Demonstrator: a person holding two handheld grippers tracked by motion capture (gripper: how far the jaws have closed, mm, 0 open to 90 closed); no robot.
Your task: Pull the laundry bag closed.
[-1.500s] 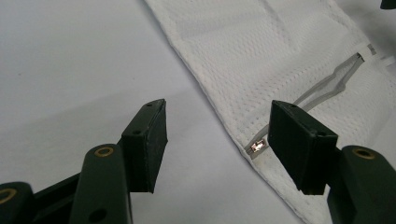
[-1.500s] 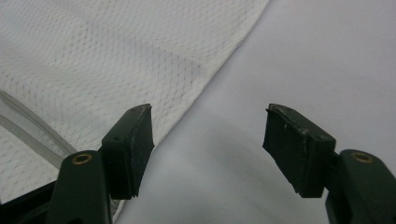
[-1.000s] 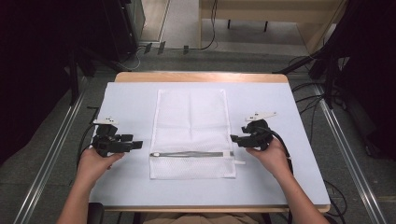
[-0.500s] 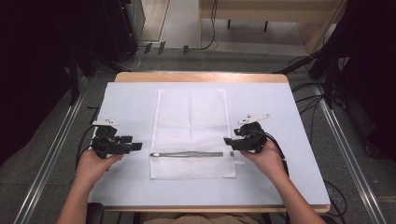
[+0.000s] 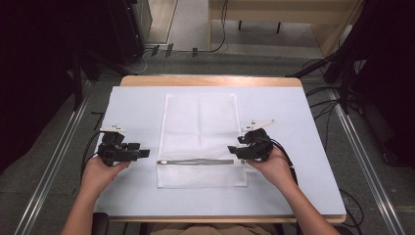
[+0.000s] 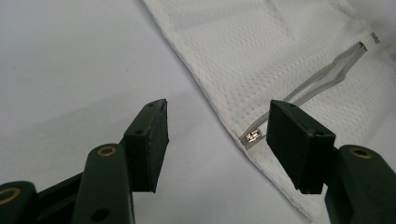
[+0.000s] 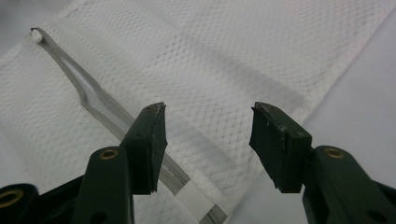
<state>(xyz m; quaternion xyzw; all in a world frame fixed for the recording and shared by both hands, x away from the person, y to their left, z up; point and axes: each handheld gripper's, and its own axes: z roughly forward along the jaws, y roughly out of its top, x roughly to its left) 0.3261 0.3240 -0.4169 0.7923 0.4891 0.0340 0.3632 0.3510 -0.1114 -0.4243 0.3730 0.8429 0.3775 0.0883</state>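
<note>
My right claw (image 5: 234, 149) is the nearer one, its tip at the right end of the zipper (image 5: 195, 161).

The white mesh bag (image 5: 199, 137) lies mid-counter (image 5: 293, 122), zipper running crosswise between my hands. Both claws are empty; their jaws have just been narrowing. My left claw (image 5: 145, 153) waits just beside the bag's left edge.

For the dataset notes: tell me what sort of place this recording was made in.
Most likely a lab or workshop recording station, not a home. A small table under a white cover stands on grey carpet, with cables trailing over the floor, metal rails alongside it, and handheld grippers working a white mesh laundry bag.
</note>
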